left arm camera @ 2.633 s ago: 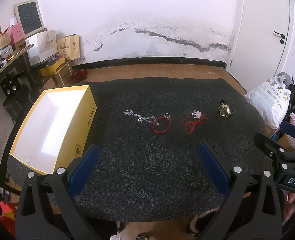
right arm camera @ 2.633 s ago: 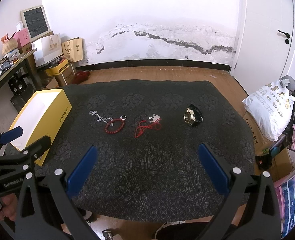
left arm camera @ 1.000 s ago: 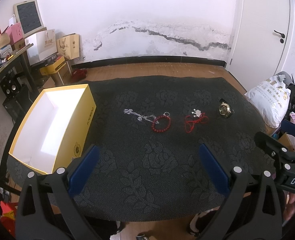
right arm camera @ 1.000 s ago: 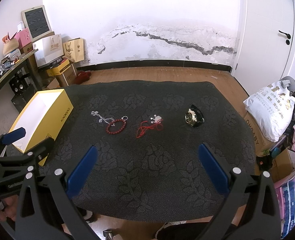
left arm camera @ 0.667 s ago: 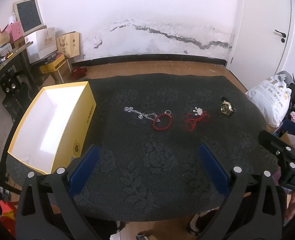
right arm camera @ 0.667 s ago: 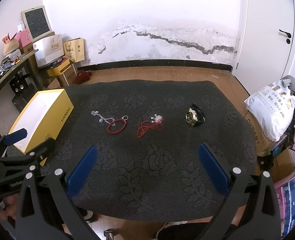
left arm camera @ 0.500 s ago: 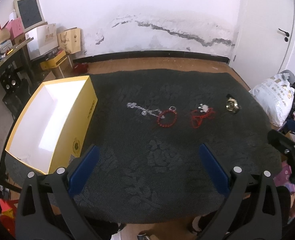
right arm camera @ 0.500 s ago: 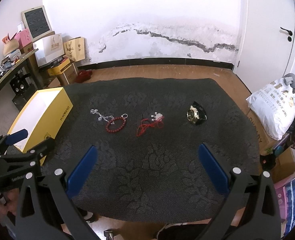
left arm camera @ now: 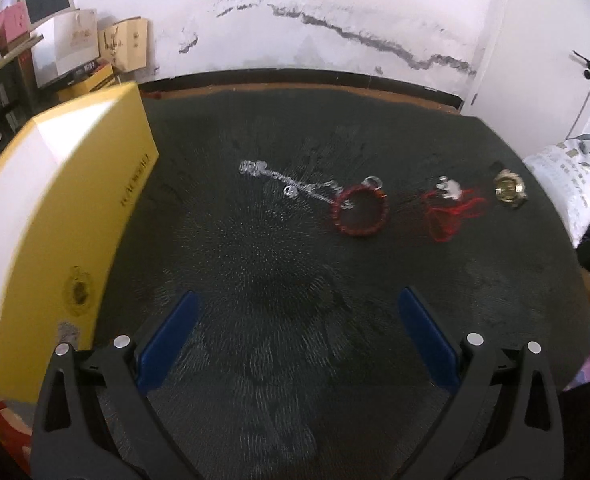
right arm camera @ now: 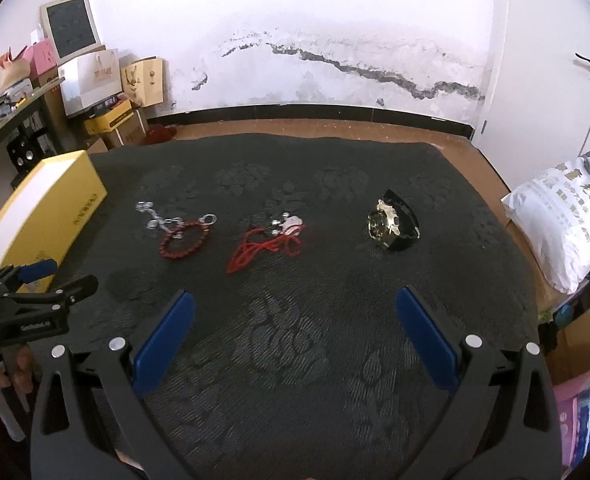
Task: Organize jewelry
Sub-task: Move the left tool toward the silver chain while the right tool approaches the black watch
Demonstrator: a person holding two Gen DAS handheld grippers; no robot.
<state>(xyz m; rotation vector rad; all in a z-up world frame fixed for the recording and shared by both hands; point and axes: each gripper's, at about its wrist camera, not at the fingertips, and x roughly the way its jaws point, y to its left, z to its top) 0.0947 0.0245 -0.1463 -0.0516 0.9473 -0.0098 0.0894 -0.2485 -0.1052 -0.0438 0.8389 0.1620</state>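
Four pieces of jewelry lie in a row on the black patterned cloth: a silver chain, a red bead bracelet, a red cord necklace and a gold-faced watch. The right wrist view shows the same chain, bracelet, cord necklace and watch. An open yellow box stands at the left. My left gripper is open over the cloth, short of the chain. My right gripper is open, short of the cord necklace. Neither holds anything.
The yellow box sits at the table's left edge. The left gripper shows at the left in the right wrist view, with a hand below it. A white bag lies off the table's right side. Boxes and paper bags stand by the far wall.
My left gripper has moved forward and lower toward the jewelry, which now looks larger and blurred. My right gripper has edged forward slightly. Both stay open.
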